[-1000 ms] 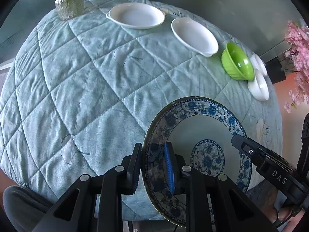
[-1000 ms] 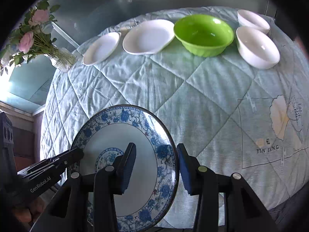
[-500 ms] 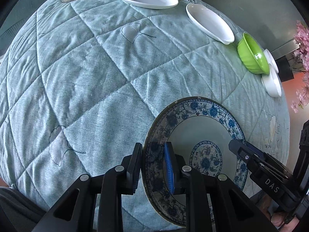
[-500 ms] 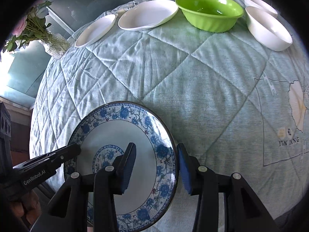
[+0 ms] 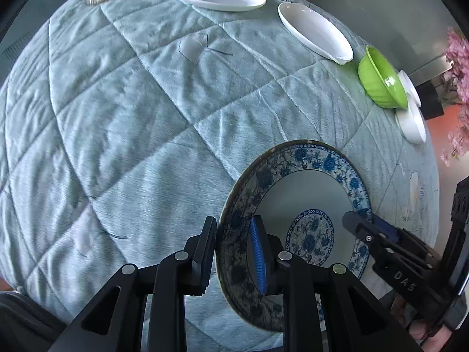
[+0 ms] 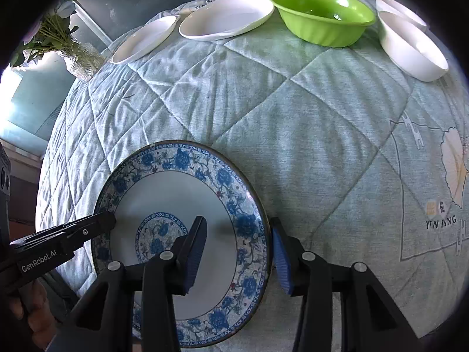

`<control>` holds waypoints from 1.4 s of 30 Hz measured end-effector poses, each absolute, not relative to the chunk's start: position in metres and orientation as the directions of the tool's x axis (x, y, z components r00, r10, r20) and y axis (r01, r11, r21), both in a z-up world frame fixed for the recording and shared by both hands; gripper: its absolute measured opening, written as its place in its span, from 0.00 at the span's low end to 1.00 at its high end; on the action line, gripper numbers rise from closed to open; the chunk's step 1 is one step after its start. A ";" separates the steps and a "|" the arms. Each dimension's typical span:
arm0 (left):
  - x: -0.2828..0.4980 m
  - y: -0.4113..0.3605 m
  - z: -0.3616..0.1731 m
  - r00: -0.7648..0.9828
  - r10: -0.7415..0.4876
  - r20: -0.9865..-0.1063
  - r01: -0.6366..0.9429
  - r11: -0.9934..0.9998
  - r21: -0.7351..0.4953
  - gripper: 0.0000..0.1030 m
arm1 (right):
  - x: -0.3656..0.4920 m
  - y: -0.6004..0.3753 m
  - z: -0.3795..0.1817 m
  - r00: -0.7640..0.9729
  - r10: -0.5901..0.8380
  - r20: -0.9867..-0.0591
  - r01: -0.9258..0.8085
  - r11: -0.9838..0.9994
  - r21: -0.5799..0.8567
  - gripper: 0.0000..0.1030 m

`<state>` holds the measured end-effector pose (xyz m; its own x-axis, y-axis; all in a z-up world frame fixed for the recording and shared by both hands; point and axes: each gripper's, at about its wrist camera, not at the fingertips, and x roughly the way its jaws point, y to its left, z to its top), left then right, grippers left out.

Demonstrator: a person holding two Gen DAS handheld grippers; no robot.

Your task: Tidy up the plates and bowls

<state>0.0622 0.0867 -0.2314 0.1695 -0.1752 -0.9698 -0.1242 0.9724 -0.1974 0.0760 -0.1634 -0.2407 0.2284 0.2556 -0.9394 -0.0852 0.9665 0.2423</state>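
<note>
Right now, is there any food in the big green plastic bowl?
No, the green plastic bowl looks empty, with only shiny light spots inside it.

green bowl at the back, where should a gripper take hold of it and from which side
Grip the green bowl by its thin upright rim, coming from above at its near edge: it sits open side up, and white dishes crowd both flanks.

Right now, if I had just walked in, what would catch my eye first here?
First the blue-patterned plate at the near edge of the quilted cloth, with a black gripper over each side of its rim: the left gripper and the right gripper. Next the green bowl in the far row, between white dishes and white bowls.
</note>
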 end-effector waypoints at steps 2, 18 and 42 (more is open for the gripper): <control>0.063 0.087 -0.214 0.212 -0.163 -0.964 -0.100 0.977 -0.187 0.22 | 0.077 -0.168 -0.231 0.243 0.274 -0.930 -0.095 0.961 0.258 0.62; 0.170 0.120 -0.063 0.497 -0.124 -0.859 -0.066 0.982 -0.180 0.91 | 0.157 -0.181 -0.088 0.476 0.351 -0.806 -0.300 0.926 0.227 0.98; 0.314 0.257 -0.221 0.315 -0.164 -0.935 -0.352 0.894 -0.275 0.67 | 0.382 -0.050 -0.177 0.160 0.384 -0.909 -0.222 0.912 0.346 0.71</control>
